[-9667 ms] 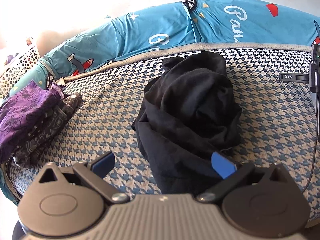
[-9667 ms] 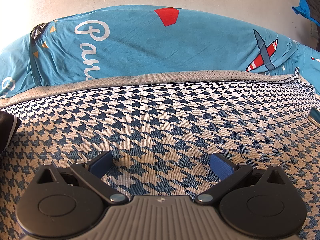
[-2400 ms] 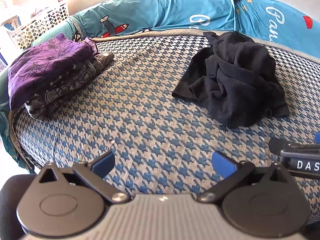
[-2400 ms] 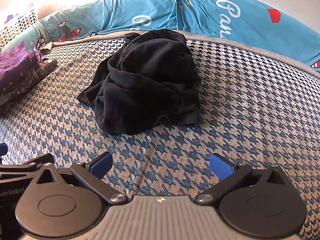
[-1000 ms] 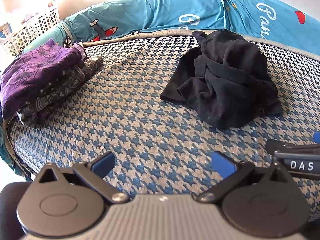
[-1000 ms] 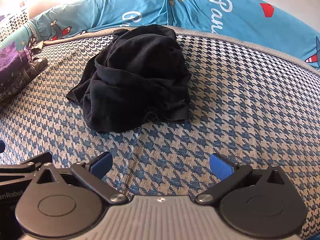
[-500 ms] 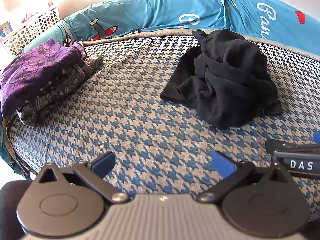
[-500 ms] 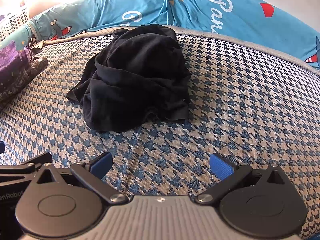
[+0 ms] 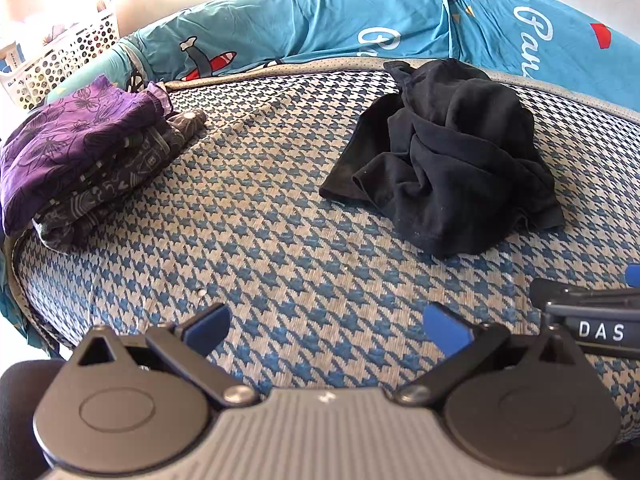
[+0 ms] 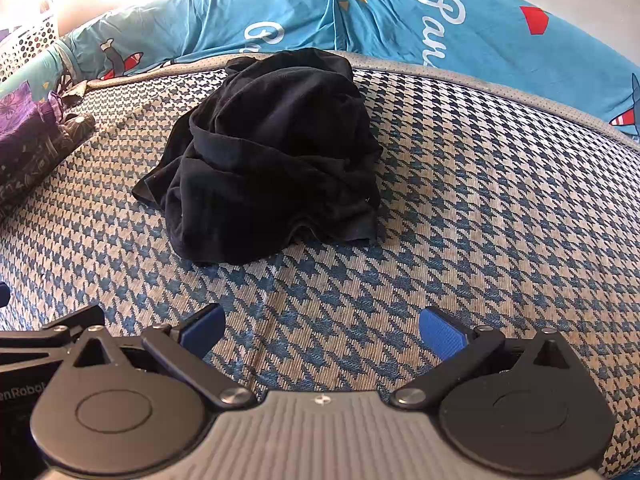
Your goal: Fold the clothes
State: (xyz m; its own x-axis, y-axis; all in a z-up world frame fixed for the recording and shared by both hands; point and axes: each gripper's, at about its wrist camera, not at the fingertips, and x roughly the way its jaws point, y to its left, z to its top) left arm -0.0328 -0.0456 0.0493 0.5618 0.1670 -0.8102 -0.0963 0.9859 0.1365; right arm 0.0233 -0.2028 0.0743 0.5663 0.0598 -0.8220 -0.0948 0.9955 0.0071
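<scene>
Bed (image 9: 280, 216) w/ blue-and-cream houndstooth cover, clothes on top

Crumpled black garment (image 9: 448, 168) lies mid-bed toward the far edge; folded stack (image 9: 92, 156), purple on grey patterned, sits at the left edge, well apart. Teal printed sheet (image 9: 320, 24) bunched along the far side.

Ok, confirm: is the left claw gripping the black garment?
No, the left claw is open and short of the crumpled black garment.
</scene>
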